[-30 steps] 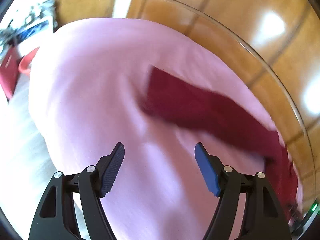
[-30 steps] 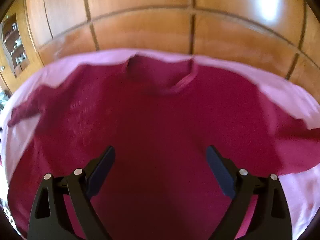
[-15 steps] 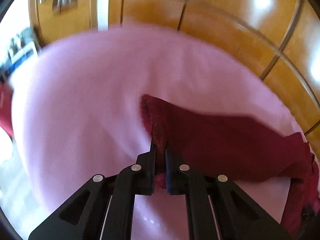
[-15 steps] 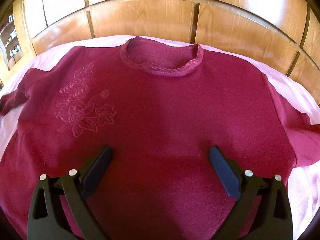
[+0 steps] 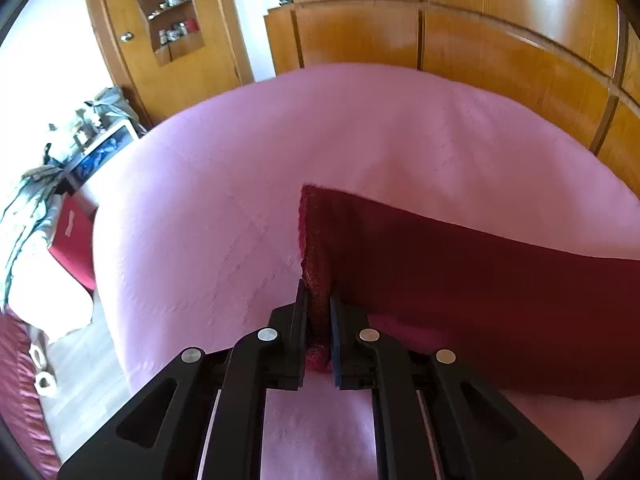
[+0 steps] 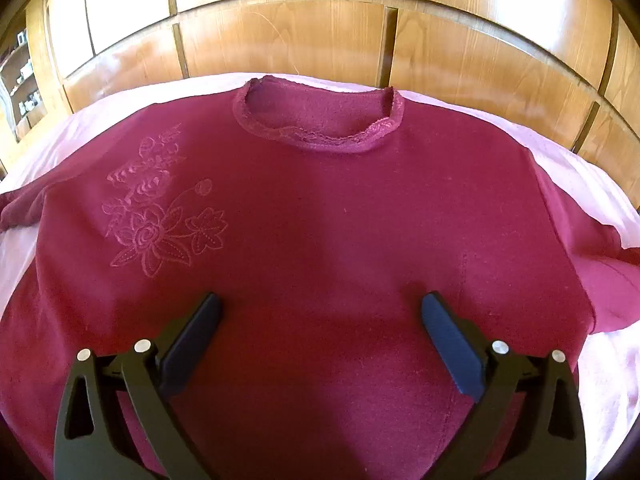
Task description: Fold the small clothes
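A dark red sweater lies spread flat on a pink cloth, neck opening at the far side and an embroidered flower on its left chest. My right gripper hovers wide open over the lower middle of the sweater's body, nothing between its fingers. In the left wrist view one long sleeve stretches across the pink cloth from the right. My left gripper is shut on the lacy cuff at the sleeve's end, the fabric pinched between the pads.
A wall of wooden panels runs close behind the far edge of the pink cloth. To the left stand a wooden cabinet with shelves, a cluttered table and a red box beyond the cloth's edge.
My left gripper swung over to the sleeve's cuff and went from open to shut on it. The right gripper stayed over the sweater's body and opened slightly wider.
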### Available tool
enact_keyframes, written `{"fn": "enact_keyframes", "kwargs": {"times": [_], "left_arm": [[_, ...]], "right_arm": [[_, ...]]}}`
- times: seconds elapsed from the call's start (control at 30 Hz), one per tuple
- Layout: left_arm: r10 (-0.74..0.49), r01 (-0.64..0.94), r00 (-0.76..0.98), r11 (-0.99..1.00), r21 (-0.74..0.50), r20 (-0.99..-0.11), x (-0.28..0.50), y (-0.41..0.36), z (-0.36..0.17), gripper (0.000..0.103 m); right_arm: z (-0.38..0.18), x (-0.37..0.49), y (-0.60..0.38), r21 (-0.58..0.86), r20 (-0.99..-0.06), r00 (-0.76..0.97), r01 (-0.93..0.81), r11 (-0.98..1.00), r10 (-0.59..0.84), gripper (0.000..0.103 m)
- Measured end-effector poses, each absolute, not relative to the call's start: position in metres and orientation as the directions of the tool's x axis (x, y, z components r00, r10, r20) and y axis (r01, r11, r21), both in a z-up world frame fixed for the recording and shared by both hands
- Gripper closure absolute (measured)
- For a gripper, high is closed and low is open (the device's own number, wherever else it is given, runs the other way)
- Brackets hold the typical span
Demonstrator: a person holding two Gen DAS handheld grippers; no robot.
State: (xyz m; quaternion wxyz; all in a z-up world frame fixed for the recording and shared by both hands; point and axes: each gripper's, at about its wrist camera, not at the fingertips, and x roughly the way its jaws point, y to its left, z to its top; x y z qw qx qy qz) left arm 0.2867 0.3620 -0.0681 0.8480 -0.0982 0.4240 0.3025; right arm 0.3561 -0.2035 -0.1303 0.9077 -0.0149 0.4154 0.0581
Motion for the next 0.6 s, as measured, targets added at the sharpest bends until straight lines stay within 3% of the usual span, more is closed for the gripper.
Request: {"fn": "enact_keyframes", "kwargs": {"times": [0.03, 0.13, 0.27, 0.43, 0.5, 0.57, 0.6], "left_arm": [[0.421, -0.602, 0.468, 0.796, 0.068, -0.777, 0.277, 0.362, -0.064, 0.096], [0.345, -0.577, 0.55, 0.816, -0.047, -0.76, 0.24, 0.338, -0.05, 0.08], [0.066, -0.348, 0.666, 0.908, -0.231, -0.743, 0.191, 0.279, -0.041, 0.079], [-0.269, -0.023, 0.629, 0.931, -0.363, -0.729, 0.142, 0.188, -0.047, 0.079], [-0.341, 0.04, 0.596, 0.917, -0.397, -0.727, 0.131, 0.165, -0.051, 0.047], [-0.379, 0.082, 0.581, 0.908, -0.411, -0.72, 0.121, 0.141, -0.056, 0.036], [-0.394, 0.099, 0.565, 0.905, -0.415, -0.725, 0.121, 0.136, -0.058, 0.036]], "right_arm": [[-0.13, 0.355, -0.204, 0.021, -0.756, 0.648, -0.119, 0.993, 0.094, 0.003], [-0.13, 0.355, -0.204, 0.021, -0.756, 0.648, -0.119, 0.993, 0.094, 0.003], [-0.13, 0.355, -0.204, 0.015, -0.756, 0.648, -0.119, 0.993, 0.089, 0.003], [-0.13, 0.356, -0.204, 0.016, -0.759, 0.645, -0.122, 0.992, 0.091, 0.002], [-0.129, 0.357, -0.204, 0.017, -0.759, 0.644, -0.122, 0.992, 0.092, 0.002], [-0.128, 0.357, -0.204, 0.018, -0.759, 0.644, -0.121, 0.993, 0.092, 0.002], [-0.128, 0.357, -0.204, 0.017, -0.759, 0.645, -0.12, 0.993, 0.091, 0.002]]}}
